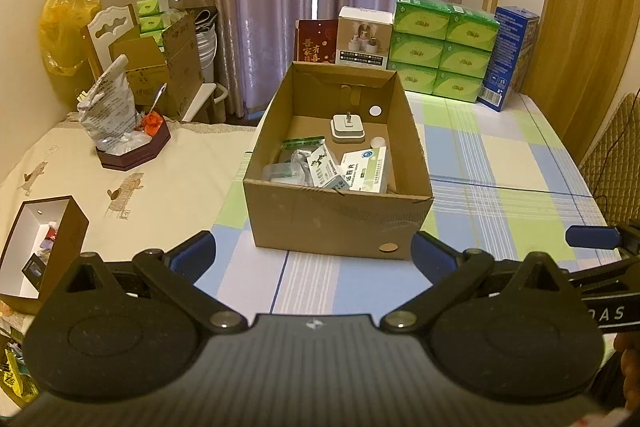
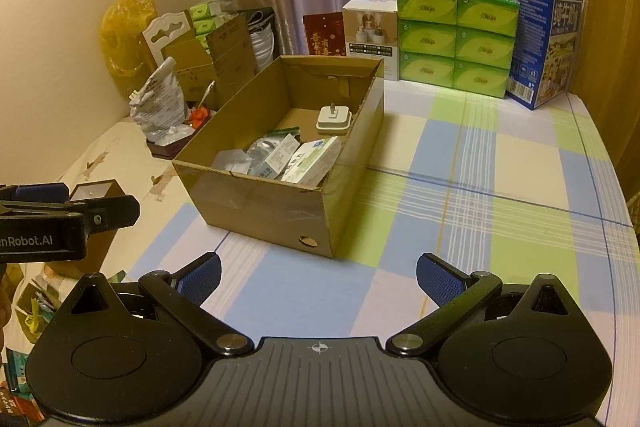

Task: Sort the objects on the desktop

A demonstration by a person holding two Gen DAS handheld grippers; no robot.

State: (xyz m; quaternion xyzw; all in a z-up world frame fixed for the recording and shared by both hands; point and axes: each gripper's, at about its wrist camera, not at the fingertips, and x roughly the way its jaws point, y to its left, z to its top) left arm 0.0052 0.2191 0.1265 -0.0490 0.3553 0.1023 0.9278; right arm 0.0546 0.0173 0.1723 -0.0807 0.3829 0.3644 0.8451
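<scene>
An open cardboard box (image 1: 340, 223) (image 2: 260, 199) stands on the checked tablecloth straight ahead. Inside it lie a white charger plug (image 1: 348, 129) (image 2: 334, 119), a white-and-green medicine box (image 1: 366, 173) (image 2: 314, 161), a smaller leaflet box (image 1: 324, 167) and clear plastic packets (image 1: 286, 169) (image 2: 240, 161). My left gripper (image 1: 314, 253) hovers open just in front of the box, nothing between its blue pads. My right gripper (image 2: 318, 279) is open too, in front of the box and to its right, over bare cloth. In the right wrist view the left gripper shows at the left edge.
Green tissue packs (image 1: 442, 49) (image 2: 456, 35), a blue carton (image 1: 508, 59) (image 2: 546, 45), a white product box (image 1: 364, 37) and a red card (image 1: 316, 41) line the far edge. A dark tray with a crumpled bag (image 1: 128, 131) sits left. A small brown box (image 1: 44, 247) stands near left.
</scene>
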